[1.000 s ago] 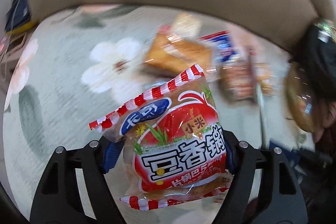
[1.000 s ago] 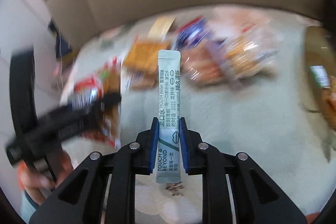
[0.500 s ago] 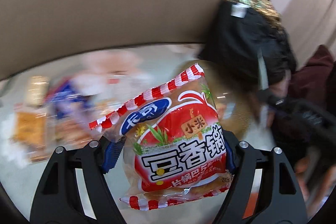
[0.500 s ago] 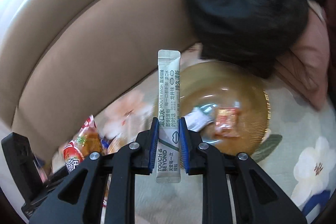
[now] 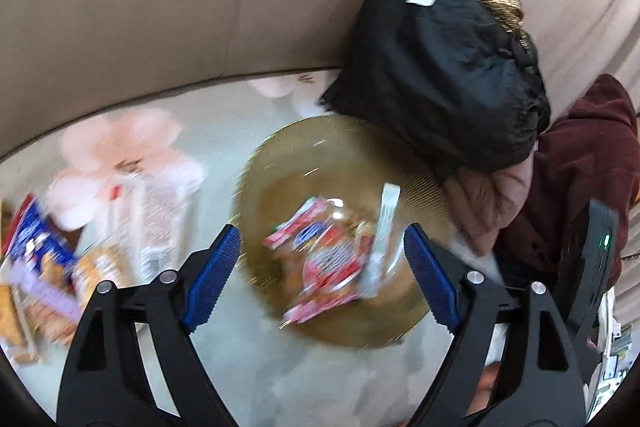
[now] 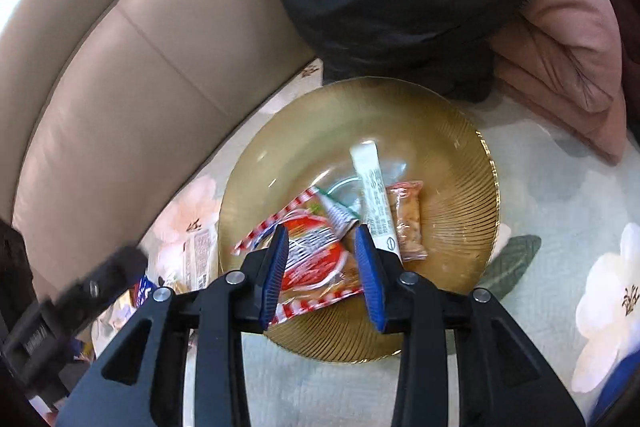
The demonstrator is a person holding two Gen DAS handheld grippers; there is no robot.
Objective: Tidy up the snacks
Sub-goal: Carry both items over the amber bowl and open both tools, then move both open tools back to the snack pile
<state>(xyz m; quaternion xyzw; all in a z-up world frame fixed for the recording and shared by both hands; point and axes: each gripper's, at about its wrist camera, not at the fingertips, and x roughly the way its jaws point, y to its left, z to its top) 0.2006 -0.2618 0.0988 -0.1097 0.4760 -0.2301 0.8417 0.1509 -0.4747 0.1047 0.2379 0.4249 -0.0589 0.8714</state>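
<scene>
The left gripper [image 5: 322, 269] is spread wide, with nothing between its blue pads [image 5: 212, 279]. Beyond the gap lies the amber glass plate [image 5: 280, 163] on the flowered sofa cover [image 5: 224, 131]. In the plate lies the red-and-white striped snack bag [image 5: 320, 263], and the white mouthwash sachet [image 5: 380, 235] leans across its right side.

The right gripper [image 6: 324, 275] is also spread and holds nothing. In its view the snack bag [image 6: 316, 263] is in the near-left part of the plate [image 6: 460, 227], just past the fingertips. The sachet [image 6: 374, 195] lies beside it toward the plate's middle, touching a small orange snack packet [image 6: 408, 219] on its right.

More snack packs [image 5: 36, 267] lie on the cover to the left of the plate. A black garment [image 5: 440, 67] and a pink garment [image 6: 568, 47] are behind the plate.
</scene>
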